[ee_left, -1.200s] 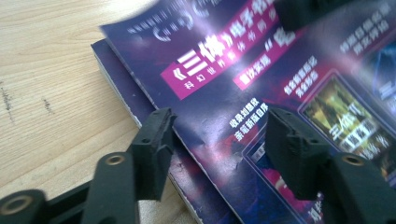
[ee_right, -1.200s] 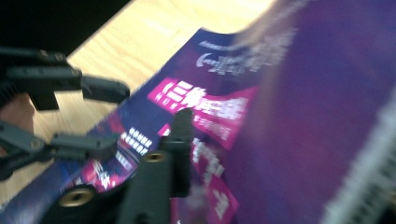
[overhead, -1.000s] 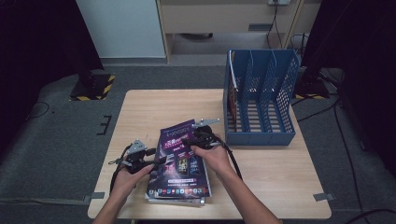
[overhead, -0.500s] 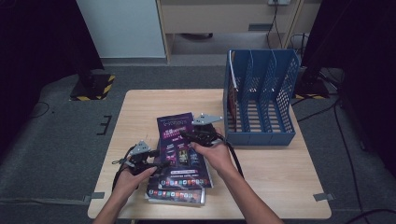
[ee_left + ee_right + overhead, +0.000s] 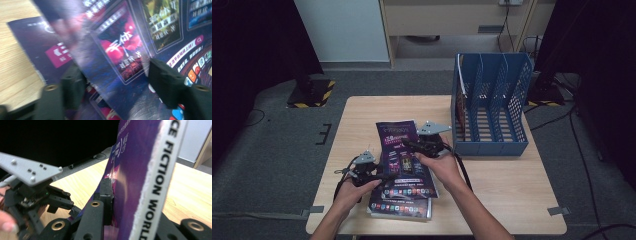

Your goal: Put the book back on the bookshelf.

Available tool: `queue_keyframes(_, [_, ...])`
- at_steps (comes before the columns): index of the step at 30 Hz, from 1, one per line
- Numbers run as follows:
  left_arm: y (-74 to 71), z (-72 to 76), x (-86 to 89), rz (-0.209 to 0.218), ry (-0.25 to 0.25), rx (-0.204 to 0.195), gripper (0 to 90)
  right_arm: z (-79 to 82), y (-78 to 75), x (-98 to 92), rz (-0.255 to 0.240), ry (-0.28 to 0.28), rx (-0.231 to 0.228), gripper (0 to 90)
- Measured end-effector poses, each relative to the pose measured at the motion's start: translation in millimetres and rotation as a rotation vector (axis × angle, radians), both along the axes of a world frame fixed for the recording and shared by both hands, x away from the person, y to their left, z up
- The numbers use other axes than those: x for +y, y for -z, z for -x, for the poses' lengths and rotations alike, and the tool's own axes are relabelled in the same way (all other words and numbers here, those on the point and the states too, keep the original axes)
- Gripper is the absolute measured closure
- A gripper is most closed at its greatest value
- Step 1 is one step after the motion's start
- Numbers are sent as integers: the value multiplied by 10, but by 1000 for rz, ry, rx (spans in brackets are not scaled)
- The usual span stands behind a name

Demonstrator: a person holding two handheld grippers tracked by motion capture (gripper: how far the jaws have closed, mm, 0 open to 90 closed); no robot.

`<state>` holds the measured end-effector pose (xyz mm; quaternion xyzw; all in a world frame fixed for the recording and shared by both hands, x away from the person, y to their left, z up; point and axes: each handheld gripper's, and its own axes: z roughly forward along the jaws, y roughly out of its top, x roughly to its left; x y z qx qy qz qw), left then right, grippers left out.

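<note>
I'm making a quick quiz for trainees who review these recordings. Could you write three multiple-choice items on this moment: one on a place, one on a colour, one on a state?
1. Where on the table does the file rack stand?
A. far right part
B. near left corner
C. centre of the near edge

2. What colour is the file rack?
A. red
B. blue
C. white

3. How does the right gripper hold the top magazine?
A. jaws open above it
B. jaws clamped on its edge
C. resting beside it, apart

Answers:
1. A: the high view shows the rack at the table's far right, beyond the magazines.
2. B: its walls and dividers are blue in the high view.
3. B: the right gripper view shows a jaw pad pressed flat against the cover, next to the spine, with the magazine lifted off the stack.
</note>
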<state>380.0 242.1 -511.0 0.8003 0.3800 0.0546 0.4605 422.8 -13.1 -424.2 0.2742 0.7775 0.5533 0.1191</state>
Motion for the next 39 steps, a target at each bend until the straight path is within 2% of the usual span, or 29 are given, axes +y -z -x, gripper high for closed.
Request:
queue_keyframes(1, [-16,-7,29,2,-7,2,409,3,2,2,-1,-2,-1,815])
queue_keyframes(2, [-25,-7,34,1,-12,7,480,8,4,7,-1,-11,-1,816])
queue_keyframes(6, [-56,-20,59,-2,-28,12,614,14,3,10,3,-17,-8,818])
queue_keyframes(12, [-98,-10,79,1,-34,19,707,5,-3,-15,-5,-23,-3,813])
queue_keyframes(15, [-117,-10,91,7,-36,28,729,3,-9,-23,-2,-29,-3,804])
queue_keyframes(18, [-138,1,97,4,-32,20,747,-10,-22,-34,14,-24,-5,795])
queue_keyframes(21, [-189,30,91,-17,-24,-15,760,-10,-41,-48,34,-11,-11,793])
queue_keyframes(23, [-219,39,93,-19,-27,-34,763,-8,-54,-72,17,-17,-11,794])
queue_keyframes(31, [-290,33,106,-11,-34,-73,772,1,-136,-126,7,-29,-28,794])
queue_keyframes(39, [-368,46,148,12,-52,-118,780,7,-193,-165,-32,-43,-40,797])
